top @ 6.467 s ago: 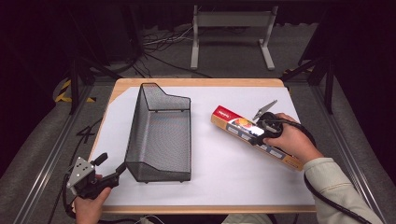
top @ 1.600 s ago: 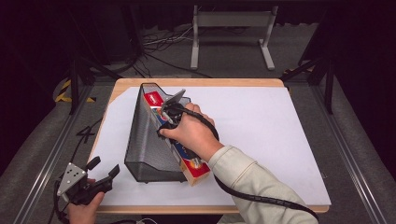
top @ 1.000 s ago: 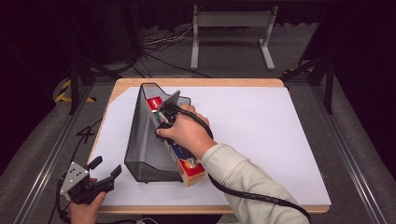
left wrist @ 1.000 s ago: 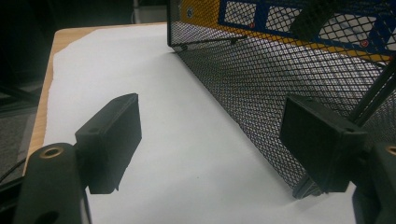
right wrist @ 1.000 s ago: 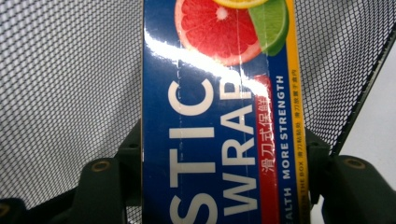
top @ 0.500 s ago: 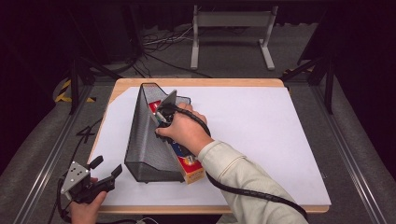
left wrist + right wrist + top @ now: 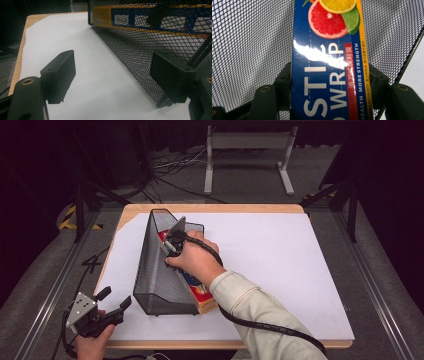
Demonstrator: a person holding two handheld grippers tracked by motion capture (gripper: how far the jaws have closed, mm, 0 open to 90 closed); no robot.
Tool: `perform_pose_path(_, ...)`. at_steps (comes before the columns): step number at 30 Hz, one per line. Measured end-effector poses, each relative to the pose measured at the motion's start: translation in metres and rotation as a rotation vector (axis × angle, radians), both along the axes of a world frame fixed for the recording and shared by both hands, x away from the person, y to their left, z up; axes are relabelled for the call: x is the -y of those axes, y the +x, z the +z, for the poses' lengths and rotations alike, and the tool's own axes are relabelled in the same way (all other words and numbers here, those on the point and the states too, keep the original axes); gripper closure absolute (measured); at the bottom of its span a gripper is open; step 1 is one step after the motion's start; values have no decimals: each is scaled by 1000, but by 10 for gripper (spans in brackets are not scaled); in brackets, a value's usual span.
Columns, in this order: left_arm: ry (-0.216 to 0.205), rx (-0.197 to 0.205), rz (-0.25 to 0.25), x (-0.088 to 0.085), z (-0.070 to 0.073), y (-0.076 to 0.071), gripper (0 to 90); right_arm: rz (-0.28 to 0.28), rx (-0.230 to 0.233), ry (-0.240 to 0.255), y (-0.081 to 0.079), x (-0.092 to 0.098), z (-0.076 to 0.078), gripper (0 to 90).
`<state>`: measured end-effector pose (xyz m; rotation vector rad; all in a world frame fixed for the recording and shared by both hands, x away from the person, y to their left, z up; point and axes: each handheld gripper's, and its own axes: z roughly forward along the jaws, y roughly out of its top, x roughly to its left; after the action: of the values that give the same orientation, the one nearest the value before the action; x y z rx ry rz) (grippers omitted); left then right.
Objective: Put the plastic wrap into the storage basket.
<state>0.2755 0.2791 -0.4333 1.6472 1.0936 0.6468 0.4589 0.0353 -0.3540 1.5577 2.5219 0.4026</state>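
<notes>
The long blue-and-yellow cardboard box of plastic wrap [image 7: 327, 62], printed with citrus slices, lies partly inside the black wire-mesh file holder [image 7: 155, 270] on the white-covered bench [image 7: 280, 265], its near end sticking out of the holder's open front toward the person. The right gripper [image 7: 172, 242] has its jaws set on the box's two long edges, pads pressing either side across its width, roughly midway along.

The box looks light and stiff along its length, since it most likely holds a roll on a core, but the thin cardboard walls could dent under a hard squeeze, and the glossy print looks slippery. A hold across the narrow width near the middle keeps it balanced; a grip near one end would probably let the far end droop or twist.

The left gripper [image 7: 112, 72] hovers over the bench just beside the holder's near corner, jaws spread wide with nothing between them.
</notes>
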Motion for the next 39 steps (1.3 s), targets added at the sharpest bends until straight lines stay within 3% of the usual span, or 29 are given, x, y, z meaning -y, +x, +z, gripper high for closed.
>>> perform_pose_path(5, 3, 2, -5, 0, 0, 1, 217, 24, 12, 18, -1, 3, 0, 378)
perform_pose_path(9, 1, 1, -3, 1, 0, 1, 217, 42, 9, 83, -1, 9, 4, 299)
perform_pose_path(13, 0, -1, -5, 2, 0, 2, 217, 62, 50, 109, -5, 15, 14, 279)
perform_pose_path(21, 5, 2, -3, 2, 0, 2, 217, 88, 118, 207, -13, 37, 34, 279)
perform_pose_path(28, 7, 3, -1, 3, 0, 3, 217, 128, 195, 284, -18, 54, 46, 278)
perform_pose_path(29, 5, 3, 1, 3, 0, 3, 217, 147, 231, 316, -22, 60, 53, 279)
perform_pose_path(31, 3, 2, 4, 2, 0, 3, 216, 153, 240, 323, -24, 61, 55, 279)
perform_pose_path(39, 4, 1, 1, 3, 0, 3, 215, 214, 361, 415, -40, 81, 69, 279)
